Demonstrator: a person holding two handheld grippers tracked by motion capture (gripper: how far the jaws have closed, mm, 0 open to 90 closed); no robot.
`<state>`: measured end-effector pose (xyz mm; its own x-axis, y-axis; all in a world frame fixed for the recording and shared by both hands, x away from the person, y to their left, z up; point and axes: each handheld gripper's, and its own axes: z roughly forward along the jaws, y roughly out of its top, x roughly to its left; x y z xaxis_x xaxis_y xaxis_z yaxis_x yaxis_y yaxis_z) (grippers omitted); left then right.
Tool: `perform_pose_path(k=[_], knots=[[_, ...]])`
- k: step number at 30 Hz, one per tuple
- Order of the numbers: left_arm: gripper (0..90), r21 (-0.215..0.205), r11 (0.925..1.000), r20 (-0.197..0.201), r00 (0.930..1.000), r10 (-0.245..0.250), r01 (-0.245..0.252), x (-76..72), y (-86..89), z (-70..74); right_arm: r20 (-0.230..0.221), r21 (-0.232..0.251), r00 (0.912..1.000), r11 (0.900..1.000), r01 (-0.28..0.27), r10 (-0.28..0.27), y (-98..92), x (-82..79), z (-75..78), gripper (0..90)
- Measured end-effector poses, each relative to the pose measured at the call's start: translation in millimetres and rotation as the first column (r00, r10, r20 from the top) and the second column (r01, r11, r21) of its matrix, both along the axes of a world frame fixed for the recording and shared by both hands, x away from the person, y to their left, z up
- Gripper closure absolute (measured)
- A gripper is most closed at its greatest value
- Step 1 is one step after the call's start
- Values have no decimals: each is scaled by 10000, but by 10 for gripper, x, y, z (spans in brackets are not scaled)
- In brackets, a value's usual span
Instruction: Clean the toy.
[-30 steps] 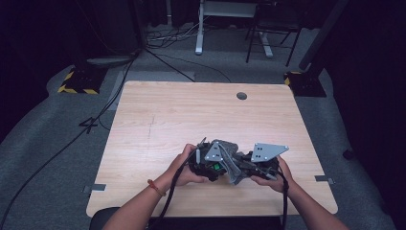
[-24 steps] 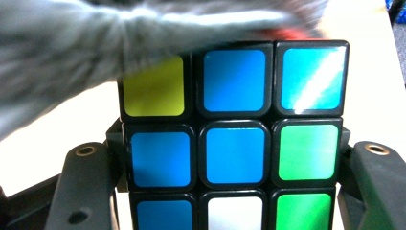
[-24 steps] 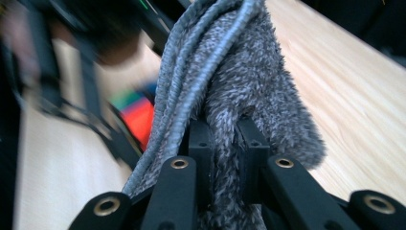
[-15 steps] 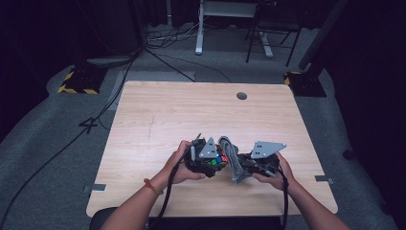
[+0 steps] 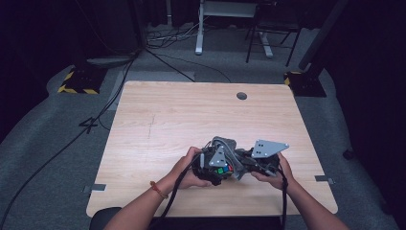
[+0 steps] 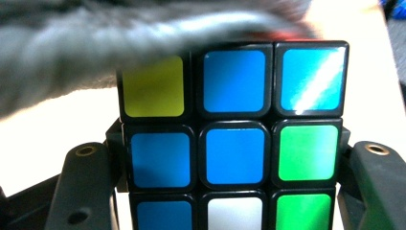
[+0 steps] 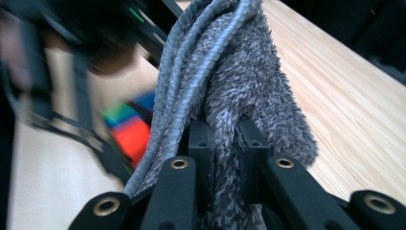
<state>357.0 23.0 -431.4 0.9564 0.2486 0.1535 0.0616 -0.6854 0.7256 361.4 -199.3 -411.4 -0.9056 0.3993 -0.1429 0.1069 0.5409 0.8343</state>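
Pale wooden desk (image 5: 167, 115): left tongs (image 6: 230, 191) clamp a puzzle cube (image 6: 232, 143) while right tongs (image 7: 225, 143) pinch a grey cloth (image 7: 239, 81), wiping it. Next, I judge, the cloth must rub across the blue face

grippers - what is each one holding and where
Left gripper clamps a cube by two opposite side faces. Right gripper pinches a bunched grey cloth near its lower end.

Lighting the table (image 5: 167, 120) brightly from above, leaving far floor dark | glaring white on the cube (image 6: 306, 96) sticker at right | blurring the grey cloth (image 6: 119, 43) near lens, smearing left background
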Motion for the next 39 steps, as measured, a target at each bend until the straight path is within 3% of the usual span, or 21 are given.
perform_pose_path(k=[4, 7, 11, 14, 20, 24, 30, 31, 32, 34, 36, 39], knots=[[335, -678, 9976, 148, 9998, 123, -113, 4, 119, 111, -537, -94, 9975, 9989, 454, -458, -112, 125, -114, 803], [335, -1052, 9943, 129, 9997, 188, -174, 19, 174, 158, -887, -190, 9958, 9996, 214, -230, -83, 139, -166, 802], [335, -927, 9957, 310, 9995, 106, -77, 1, 158, 140, -933, -132, 9955, 9998, -165, 152, -23, 95, -157, 802], [333, -892, 9960, 183, 9998, -30, 47, 11, 151, 106, -1018, -74, 9941, 9992, -384, 374, 6, 49, -154, 803], [330, -744, 9972, 146, 9999, -52, 63, 30, 145, 67, -1258, 341, 9910, 9986, -411, 451, -43, 55, -132, 803], [329, -745, 9972, 119, 9999, -93, 101, 42, 145, 55, -1121, 462, 9923, 9978, -479, 528, -43, 35, -94, 803], [322, -741, 9968, -70, 9996, 290, -295, 87, 171, 38, -914, 657, 9956, 9977, -145, 205, -14, 44, -44, 803], [328, -843, 9958, -61, 9993, 364, -368, 93, 178, 48, -778, 572, 9970, 9984, 44, 0, 17, 66, -47, 803], [330, -1287, 9911, -41, 9995, 329, -331, 91, 195, 84, -659, 396, 9978, 9992, 95, -69, 39, 82, -62, 803], [331, -1429, 9892, 67, 9994, 333, -320, 83, 197, 109, -739, 263, 9972, 9996, 78, -58, 58, 102, -87, 803], [331, -1367, 9896, 301, 9984, 487, -442, 86, 204, 150, -964, 51, 9952, 9999, -165, 169, 90, 106, -153, 803], [331, -1560, 9861, 44, 9983, 585, -571, 130, 266, 138, -1053, -25, 9913, 9968, -802, 795, 72, 5, -165, 803]])
